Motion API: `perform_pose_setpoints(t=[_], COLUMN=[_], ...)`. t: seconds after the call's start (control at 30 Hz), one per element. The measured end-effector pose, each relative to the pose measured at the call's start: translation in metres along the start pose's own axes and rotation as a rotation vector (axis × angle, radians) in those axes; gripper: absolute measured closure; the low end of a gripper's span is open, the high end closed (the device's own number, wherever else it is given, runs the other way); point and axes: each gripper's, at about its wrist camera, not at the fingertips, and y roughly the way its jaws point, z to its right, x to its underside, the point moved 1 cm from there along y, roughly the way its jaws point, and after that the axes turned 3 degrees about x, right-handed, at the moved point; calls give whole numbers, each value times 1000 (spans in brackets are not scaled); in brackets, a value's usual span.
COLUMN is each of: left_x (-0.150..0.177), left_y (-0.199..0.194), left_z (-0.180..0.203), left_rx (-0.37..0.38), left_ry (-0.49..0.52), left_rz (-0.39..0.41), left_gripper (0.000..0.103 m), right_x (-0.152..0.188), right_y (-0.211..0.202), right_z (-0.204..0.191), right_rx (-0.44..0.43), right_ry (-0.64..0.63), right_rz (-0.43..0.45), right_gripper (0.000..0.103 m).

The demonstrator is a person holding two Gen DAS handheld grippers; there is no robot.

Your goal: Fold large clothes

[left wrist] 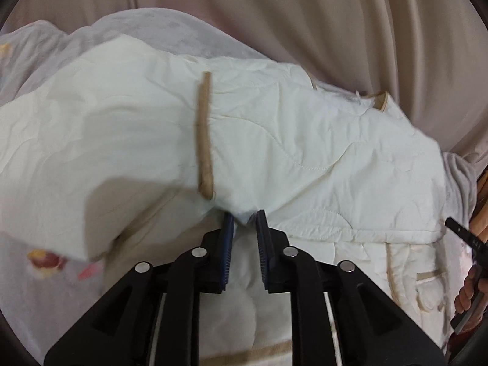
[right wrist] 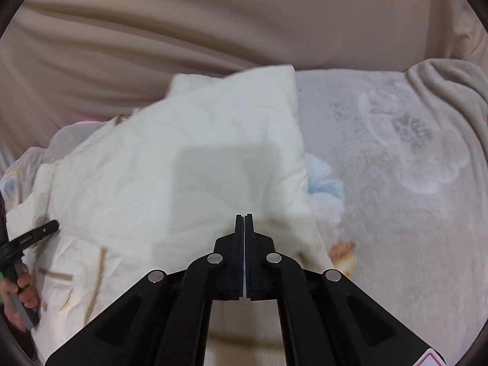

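We lift the cream quilted jacket (left wrist: 274, 140) off the bed (right wrist: 396, 152): our left gripper (left wrist: 245, 222) pinches a bunched fold, our right gripper (right wrist: 244, 222) is pressed together on its edge, so one panel can swing over.

The cream quilted jacket with tan trim (right wrist: 152, 183) covers the left part of the bed with the grey flowered blanket (right wrist: 396, 183). The right part of the blanket is bare, so a tool can pass there. Beige pleated curtains (right wrist: 183, 30) close the far edge.
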Motion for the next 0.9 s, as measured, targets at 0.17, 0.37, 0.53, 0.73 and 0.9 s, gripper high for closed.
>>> perform_pose_setpoints(t=[0.17,0.37,0.53,0.73,0.9], left_x=[16,22,25,19,-14], left_y=[-74,-133,-146,-133,-135], left_z=[-56,-178,-275,-332,-317], left_rx=[-26,-185,-294,-253,-242], left_ry=[-87,-374,-609,-740,-633], left_rz=[87,184,212,215,252], left_gripper=[49,29,29,45,97], right_x=[43,108,143,154,154], right_y=[-57,-79,-69,-62,-61], right_z=[-11,-17,-27,-34,-29], right_rx=[-5,-26,-45,-12,-48], right_ry=[-87,-82,-94,-123,-93], right_rz=[23,-9,-31,-5,-7], right_gripper=[92,84,71,67,64])
